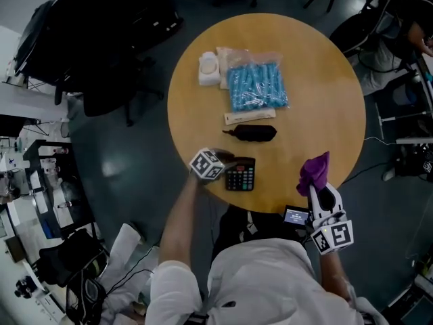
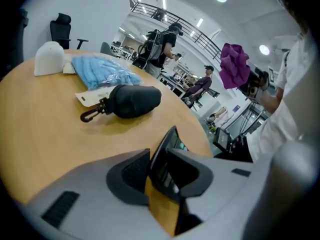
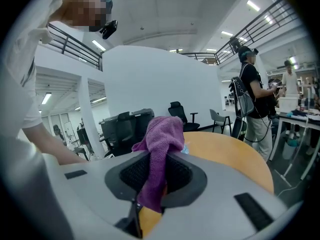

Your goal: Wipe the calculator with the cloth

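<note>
**Calculator pinched at table's front rim, cloth held ready**

Round tan wooden table (image 1: 325,114) across the middle of the head view. Toward its centre, a clear packet of blue items (image 1: 256,87) and a black zip pouch with a clip (image 1: 254,133).

Near the front rim, small black plastic calculator (image 1: 240,175), keys up. Display end toward the pouch, key end toward the person. Long axis judged near-to-far, though outline nearly square.

Left gripper (image 2: 158,164) at the calculator's left edge. Jaws partly closed with the slab edge-on between them, pads seemingly pressing both faces. Unclear whether lying flat or tipped up off the wood.

Right gripper (image 3: 159,171) off the table's near right rim, jaws clamped on a purple terry cloth (image 3: 162,134). Bunched tuft sticking out past the tips, well apart from the calculator.

Handling, as a judgement: calculator light, stiff and smooth-cased, likely to skate on the wood unless steadied. Best held by a side edge, clear of keys and display. Cloth soft and limp, easily dragged flat.
</note>
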`<state>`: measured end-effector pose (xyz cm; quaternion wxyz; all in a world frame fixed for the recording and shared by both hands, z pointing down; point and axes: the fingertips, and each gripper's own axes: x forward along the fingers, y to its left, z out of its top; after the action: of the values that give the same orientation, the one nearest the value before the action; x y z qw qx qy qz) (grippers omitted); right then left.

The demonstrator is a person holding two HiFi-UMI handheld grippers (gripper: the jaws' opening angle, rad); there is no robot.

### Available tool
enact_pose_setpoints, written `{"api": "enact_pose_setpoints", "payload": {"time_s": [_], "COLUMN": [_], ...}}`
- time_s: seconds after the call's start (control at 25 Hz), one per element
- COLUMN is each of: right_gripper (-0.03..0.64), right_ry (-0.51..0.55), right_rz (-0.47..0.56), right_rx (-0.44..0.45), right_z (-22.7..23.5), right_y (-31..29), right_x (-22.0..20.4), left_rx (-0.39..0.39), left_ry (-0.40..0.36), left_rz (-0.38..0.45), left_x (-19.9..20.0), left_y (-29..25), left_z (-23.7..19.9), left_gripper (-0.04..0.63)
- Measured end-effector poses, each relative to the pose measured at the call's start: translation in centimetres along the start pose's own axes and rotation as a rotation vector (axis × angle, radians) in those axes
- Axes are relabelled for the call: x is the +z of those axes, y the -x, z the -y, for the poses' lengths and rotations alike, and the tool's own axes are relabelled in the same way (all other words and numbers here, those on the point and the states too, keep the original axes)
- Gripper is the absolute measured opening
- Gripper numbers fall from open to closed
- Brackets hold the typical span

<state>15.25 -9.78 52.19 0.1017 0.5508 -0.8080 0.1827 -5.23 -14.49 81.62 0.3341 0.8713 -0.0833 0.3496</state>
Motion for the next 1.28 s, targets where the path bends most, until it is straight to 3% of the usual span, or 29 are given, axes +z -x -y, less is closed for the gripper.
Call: {"api": "enact_pose_setpoints", "payload": {"time_s": [0.12, 0.24, 0.44, 0.68, 0.88, 1.28], "right_gripper": [0.075, 0.075, 0.075, 0.075, 0.075, 0.075], "right_ry": [0.002, 0.006, 0.017, 0.126, 0.314, 0.705], "right_rz": [0.01, 0.018, 0.028, -0.001, -0.064, -0.093], "right_rx": [0.011, 0.026, 0.059, 0.111, 0.143, 0.217], "right_z": [0.3, 0.2, -0.6, -2.8, -5.0, -9.6], "right_y": [-0.3, -0.3, -0.5, -1.0, -2.6, -5.2], "right_x": [0.4, 0.6, 0.0, -1.3, -1.8, 2.7], "left_rx": [-0.001, 0.026, 0.11, 0.155, 0.14, 0.077], "left_ry": [0.035, 0.106, 0.259, 0.342, 0.301, 0.062], "left_rz": [0.029, 0.112, 0.321, 0.604, 0.699, 0.668], "left_x": [-0.3, -0.5, -0.6, 2.6, 8.0, 16.8], "left_y": [0.5, 1.3, 3.6, 9.5, 14.8, 19.1], "left_z": [0.8, 1.9, 4.7, 9.0, 12.7, 19.6], "left_gripper": [0.091, 0.07, 0.046, 0.046, 0.046, 0.046]}}
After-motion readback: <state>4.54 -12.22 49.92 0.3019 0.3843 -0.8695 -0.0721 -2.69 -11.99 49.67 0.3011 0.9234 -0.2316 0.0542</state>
